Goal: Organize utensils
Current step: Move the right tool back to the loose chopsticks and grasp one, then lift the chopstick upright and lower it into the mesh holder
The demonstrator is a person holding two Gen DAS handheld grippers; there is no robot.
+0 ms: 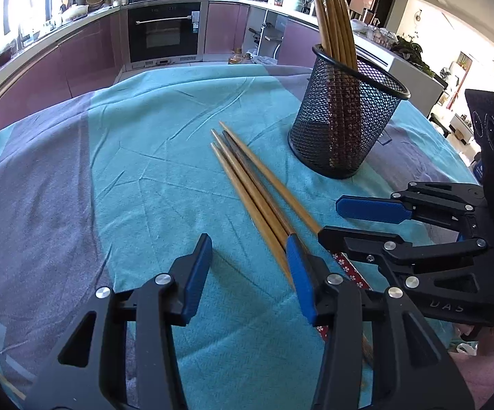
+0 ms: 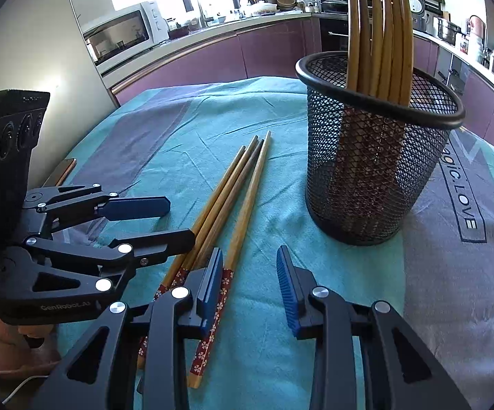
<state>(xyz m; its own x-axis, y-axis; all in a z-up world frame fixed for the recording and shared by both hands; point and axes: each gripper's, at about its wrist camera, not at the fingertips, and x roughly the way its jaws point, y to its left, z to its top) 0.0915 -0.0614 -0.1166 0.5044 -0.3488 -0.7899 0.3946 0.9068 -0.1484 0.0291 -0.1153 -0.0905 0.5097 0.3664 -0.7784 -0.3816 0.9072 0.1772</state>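
Left wrist view: my desk (image 1: 144, 157) wears a creased teal and grey-purple cloth in a kitchen of mauve cabinets, with a built-in oven (image 1: 164, 32) behind. Four loose chopsticks (image 1: 247, 177) lie in a bundle on the cloth, near a black mesh holder (image 1: 346, 126) where more chopsticks stand upright. My left tongs (image 1: 250, 273) are partly open and hold nothing; their right pad sits over the bundle. My right tongs (image 1: 349, 222), marked "DAS", are likewise partly open, holding nothing, by the bundle's patterned handles.

The right wrist view alone shows a white microwave (image 2: 123, 34), a phone (image 2: 60, 172) at the desk edge, "LOVE" printed on the cloth, and "GenRobot.AI" on my left tongs.
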